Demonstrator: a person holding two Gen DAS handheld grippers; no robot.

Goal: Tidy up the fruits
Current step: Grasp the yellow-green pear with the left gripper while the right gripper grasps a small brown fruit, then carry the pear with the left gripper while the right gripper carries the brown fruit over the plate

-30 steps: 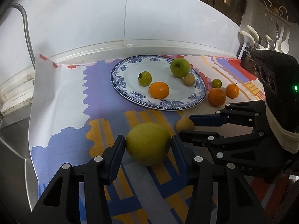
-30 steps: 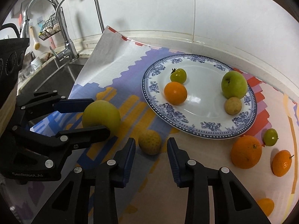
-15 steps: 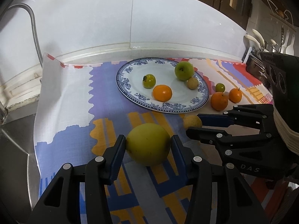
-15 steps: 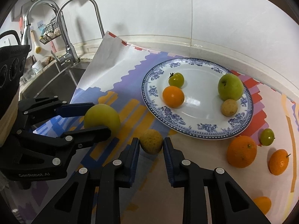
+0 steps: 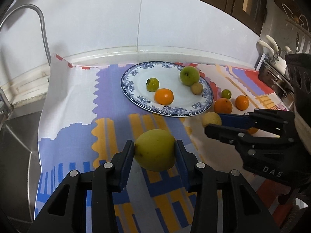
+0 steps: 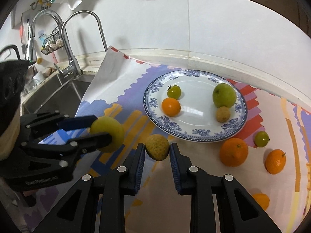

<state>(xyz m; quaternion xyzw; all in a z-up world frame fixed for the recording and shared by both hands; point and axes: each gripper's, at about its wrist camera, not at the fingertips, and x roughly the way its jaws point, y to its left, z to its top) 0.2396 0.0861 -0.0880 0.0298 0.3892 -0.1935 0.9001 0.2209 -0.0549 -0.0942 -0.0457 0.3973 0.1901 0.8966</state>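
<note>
The only lettering that could be read stood on the two black plastic handheld grippers. In the left wrist view, pale raised capitals "DAS" ran along the lower side face of the right gripper [image 5: 211, 125] body, and any further letters were cut off by the frame edge. In the right wrist view, a short line of pale print sat on the lower side face of the left gripper [image 6: 101, 129] body, too blurred to make out. Nothing else carried readable text.
</note>
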